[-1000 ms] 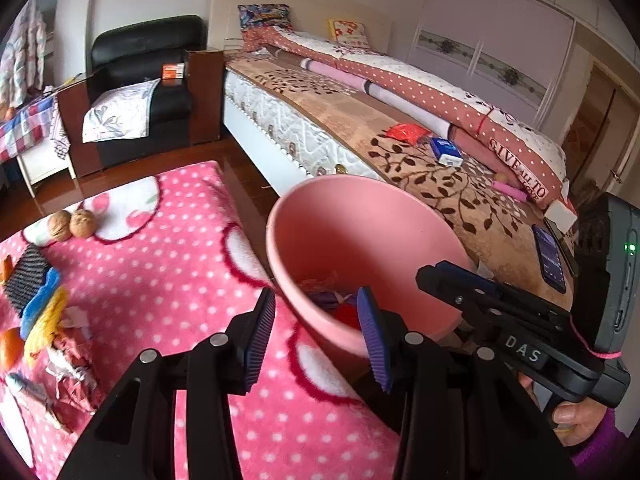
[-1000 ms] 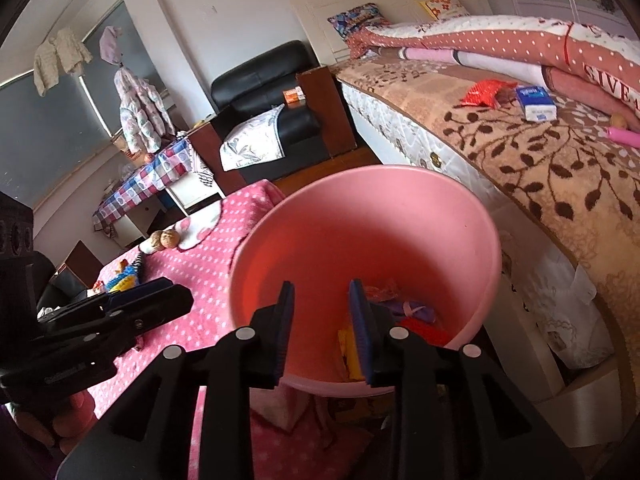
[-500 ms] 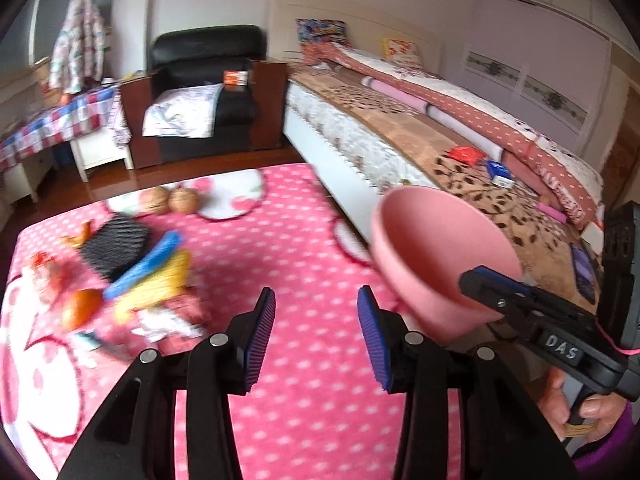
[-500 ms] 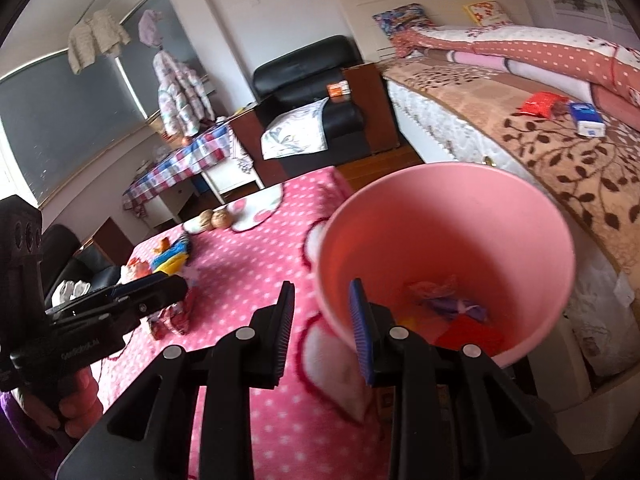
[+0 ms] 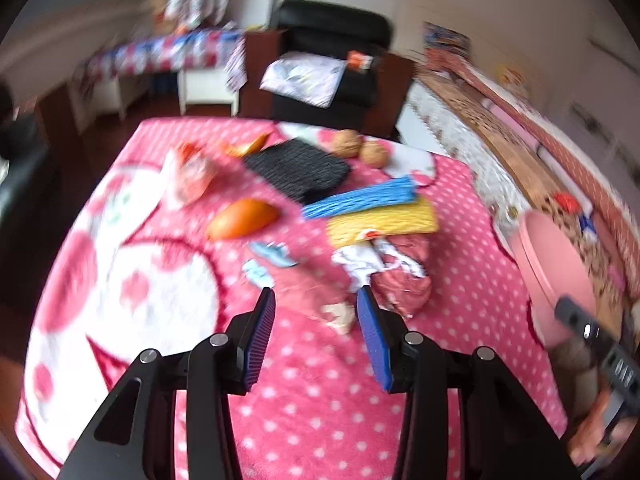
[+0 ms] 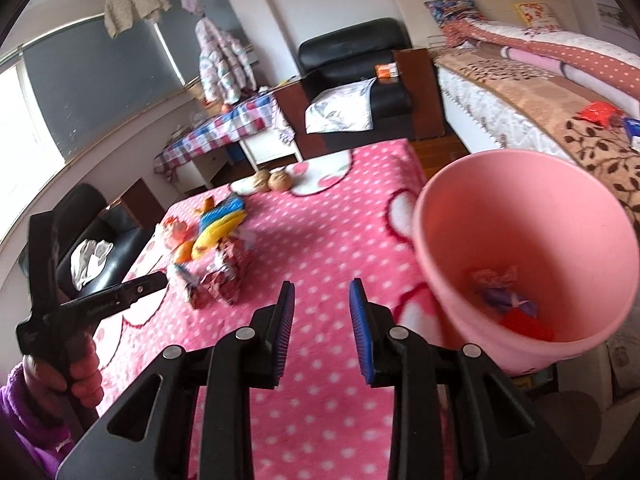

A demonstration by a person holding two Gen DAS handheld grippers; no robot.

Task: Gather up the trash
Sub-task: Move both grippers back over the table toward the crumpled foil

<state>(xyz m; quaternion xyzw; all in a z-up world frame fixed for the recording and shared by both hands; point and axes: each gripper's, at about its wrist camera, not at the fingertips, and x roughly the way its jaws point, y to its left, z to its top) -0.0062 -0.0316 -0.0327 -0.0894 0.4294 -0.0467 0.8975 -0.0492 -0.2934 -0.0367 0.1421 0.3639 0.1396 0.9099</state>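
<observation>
A pink bin (image 6: 532, 248) stood at the right edge of the table, close to the bed (image 6: 560, 92). It leaned a little, so its inside showed. At the bottom of it lay some crumpled purple and clear wrappers (image 6: 502, 292) and a red scrap (image 6: 528, 326). The rest of the bin was bare pink wall.

The table was covered with a pink dotted blanket (image 5: 312, 400). The trash sat in a heap on the far left part of it. In the heap were a crumpled red wrapper (image 5: 404, 276), a white scrap (image 5: 360, 260) touching it, small light blue bits (image 5: 268, 256), and a piece of orange peel (image 5: 244, 220). Behind them lay yellow (image 5: 384, 220), blue (image 5: 360, 198) and black (image 5: 298, 168) woven pads, and two walnuts (image 5: 360, 148) were farther back.

The left gripper (image 5: 316, 300) was over the blanket, just near the heap. Its fingers were spread apart and nothing was between them. The right gripper (image 6: 322, 292) was over the blanket beside the bin. Its fingers also had a gap between them and held nothing. A hand (image 6: 80, 372) in a purple sleeve held the left gripper's handle.
</observation>
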